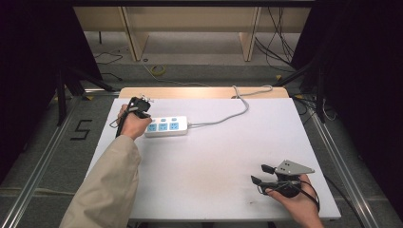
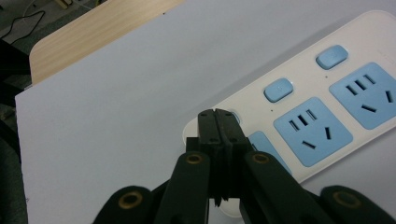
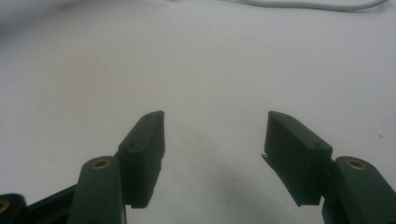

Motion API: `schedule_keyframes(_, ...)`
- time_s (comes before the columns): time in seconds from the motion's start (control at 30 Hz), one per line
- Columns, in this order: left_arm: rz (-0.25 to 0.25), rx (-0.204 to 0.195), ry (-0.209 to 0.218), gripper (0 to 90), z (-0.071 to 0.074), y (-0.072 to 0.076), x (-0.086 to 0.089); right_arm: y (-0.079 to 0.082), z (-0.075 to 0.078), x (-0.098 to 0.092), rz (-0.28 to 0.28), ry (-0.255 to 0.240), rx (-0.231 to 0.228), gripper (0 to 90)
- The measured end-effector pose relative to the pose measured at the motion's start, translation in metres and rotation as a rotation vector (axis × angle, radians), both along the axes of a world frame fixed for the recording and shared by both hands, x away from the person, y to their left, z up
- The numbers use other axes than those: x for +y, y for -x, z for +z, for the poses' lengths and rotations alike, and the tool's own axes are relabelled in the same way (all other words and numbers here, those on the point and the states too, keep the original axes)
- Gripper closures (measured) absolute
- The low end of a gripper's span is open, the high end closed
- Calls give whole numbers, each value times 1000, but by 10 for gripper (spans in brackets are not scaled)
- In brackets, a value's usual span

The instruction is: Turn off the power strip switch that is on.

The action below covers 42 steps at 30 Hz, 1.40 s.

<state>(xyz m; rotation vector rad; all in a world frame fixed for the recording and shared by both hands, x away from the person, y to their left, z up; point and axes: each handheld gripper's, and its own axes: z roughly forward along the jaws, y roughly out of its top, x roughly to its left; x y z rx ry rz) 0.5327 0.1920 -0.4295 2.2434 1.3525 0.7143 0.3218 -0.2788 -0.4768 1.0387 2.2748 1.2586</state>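
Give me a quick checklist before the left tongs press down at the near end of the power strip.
1. Left tongs shut, tips together for pressing: ok.
2. Tips over the end of the power strip, beside the first blue switch: ok.
3. Tips actually touching the strip: cannot tell.
4. Sockets free of plugs: ok.
5. Strip's cord trailing away across the table, off the far edge, clear of both hands: ok.
6. Right tongs open, holding nothing, parked over bare table well away from the strip: ok.
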Motion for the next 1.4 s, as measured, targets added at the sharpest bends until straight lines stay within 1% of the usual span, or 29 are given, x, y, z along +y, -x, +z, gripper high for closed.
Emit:
schedule_keyframes(0.27, -16, 8, -22, 897, 2, -5, -2, 0, 0, 0, -2, -1, 2, 391)
schedule_keyframes(0.37, -21, -4, -22, 897, 2, -8, -3, 0, 0, 0, -2, -2, 1, 391)
schedule_keyframes(0.53, -28, -3, -30, 897, 1, -11, -5, 0, 0, 0, -2, -2, 2, 391)
schedule_keyframes(0.6, -22, -1, -21, 897, 0, -12, -5, 0, 0, 0, -1, 0, 1, 391)
schedule_keyframes(0.77, -23, 17, -28, 897, -3, -15, -6, 0, 0, 0, -2, -1, 2, 390)
schedule_keyframes(0.97, -18, 20, -17, 898, -7, -19, -8, 0, 0, 0, -3, -1, 4, 390)
schedule_keyframes(1.03, -26, 29, -24, 897, -7, -19, -9, -1, 0, 0, -2, 0, 3, 390)
schedule_keyframes(1.07, -23, 26, -17, 897, -9, -19, -9, -1, 0, 0, -2, -1, 3, 390)
schedule_keyframes(1.23, -23, 41, -25, 897, -12, -21, -10, 0, 0, 0, -2, 0, 5, 390)
schedule_keyframes(1.33, -19, 41, -18, 897, -14, -22, -11, 0, 0, 0, -2, 0, 5, 390)
schedule_keyframes(1.4, -21, 49, -25, 897, -15, -22, -10, -1, 0, 0, -1, 0, 3, 390)
